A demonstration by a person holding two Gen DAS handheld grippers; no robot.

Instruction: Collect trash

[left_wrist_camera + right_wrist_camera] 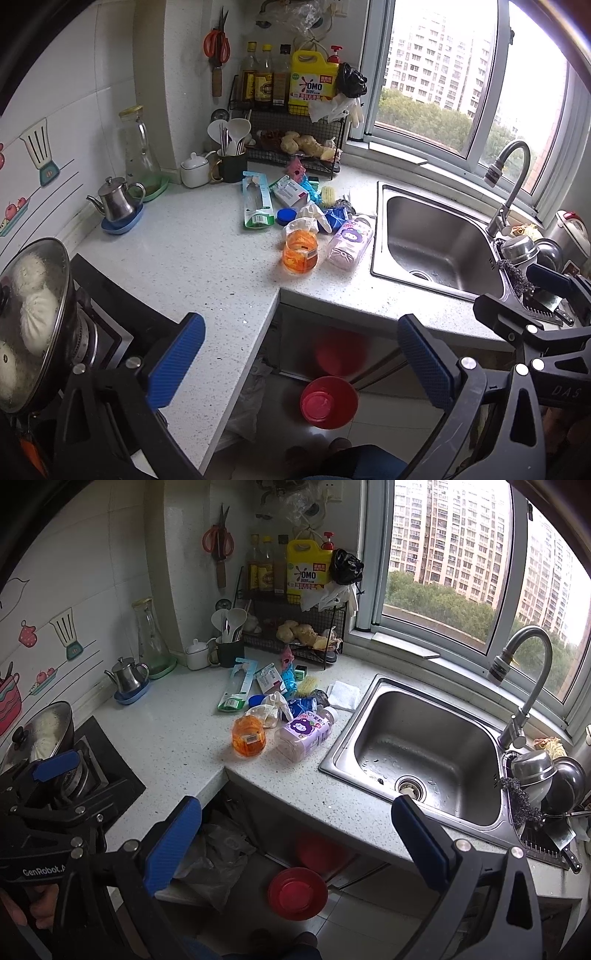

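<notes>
left wrist: both grippers [301,358] [295,843] agape, trash [317,225] untouched.

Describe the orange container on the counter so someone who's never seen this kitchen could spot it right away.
Start at the steel sink under the window and look left along the white counter to the pile of litter. At the pile's near edge lies the orange container, beside a pink bottle with a purple cartoon label. It is the only see-through orange item there, with a small barcode sticker.
</notes>
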